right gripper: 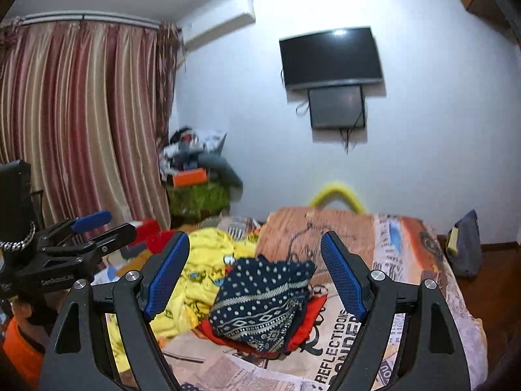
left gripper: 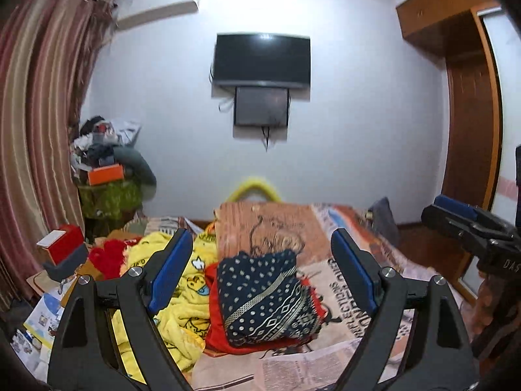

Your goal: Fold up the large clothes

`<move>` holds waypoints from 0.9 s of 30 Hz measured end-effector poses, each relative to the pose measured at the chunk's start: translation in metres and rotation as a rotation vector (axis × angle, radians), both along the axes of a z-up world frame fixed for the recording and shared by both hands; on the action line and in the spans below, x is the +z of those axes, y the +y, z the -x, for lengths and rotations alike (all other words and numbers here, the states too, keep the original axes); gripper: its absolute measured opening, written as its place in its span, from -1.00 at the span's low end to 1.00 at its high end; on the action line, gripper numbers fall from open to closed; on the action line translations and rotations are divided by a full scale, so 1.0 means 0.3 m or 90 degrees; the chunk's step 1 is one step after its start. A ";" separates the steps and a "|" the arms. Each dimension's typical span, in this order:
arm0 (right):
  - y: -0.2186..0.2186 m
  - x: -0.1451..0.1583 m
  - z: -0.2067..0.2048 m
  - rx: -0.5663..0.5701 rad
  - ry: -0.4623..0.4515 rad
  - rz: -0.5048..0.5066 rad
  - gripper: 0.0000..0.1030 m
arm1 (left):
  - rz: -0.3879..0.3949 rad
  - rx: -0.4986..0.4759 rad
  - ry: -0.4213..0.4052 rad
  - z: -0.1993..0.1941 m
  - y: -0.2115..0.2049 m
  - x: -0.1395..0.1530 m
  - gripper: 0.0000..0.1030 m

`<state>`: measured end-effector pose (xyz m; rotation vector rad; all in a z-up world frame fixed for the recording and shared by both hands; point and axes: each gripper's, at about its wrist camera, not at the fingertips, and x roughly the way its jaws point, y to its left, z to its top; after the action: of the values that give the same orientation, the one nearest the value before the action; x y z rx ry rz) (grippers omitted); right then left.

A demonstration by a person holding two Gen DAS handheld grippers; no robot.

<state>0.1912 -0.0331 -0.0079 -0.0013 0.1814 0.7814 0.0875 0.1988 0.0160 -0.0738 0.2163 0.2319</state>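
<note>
A folded navy garment with white dots and patterned bands lies on a red cloth in the middle of the bed. It also shows in the right wrist view. A crumpled yellow cartoon-print garment lies to its left, also in the right wrist view. My left gripper is open and empty, held above the folded garment. My right gripper is open and empty, also above it. Each gripper shows at the edge of the other's view.
A printed sheet covers the bed. Red items and a box lie at the bed's left. A cluttered stand sits by the striped curtain. A TV hangs on the far wall. A wooden wardrobe stands right.
</note>
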 end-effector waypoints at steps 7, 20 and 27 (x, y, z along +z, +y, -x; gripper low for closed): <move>-0.021 -0.010 0.061 -0.020 -0.015 -0.018 0.58 | -0.015 0.019 -0.045 0.107 -0.069 0.010 0.70; -0.016 -0.048 0.063 -0.061 0.003 -0.013 1.00 | -0.002 0.035 -0.032 0.114 -0.087 -0.031 0.93; -0.026 -0.049 0.051 -0.073 0.011 -0.007 1.00 | 0.014 0.036 -0.026 0.112 -0.070 -0.053 0.94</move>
<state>0.1758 -0.0408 -0.0225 0.0259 0.1927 0.6685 0.0539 0.1779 0.0002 -0.1060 0.1759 0.2842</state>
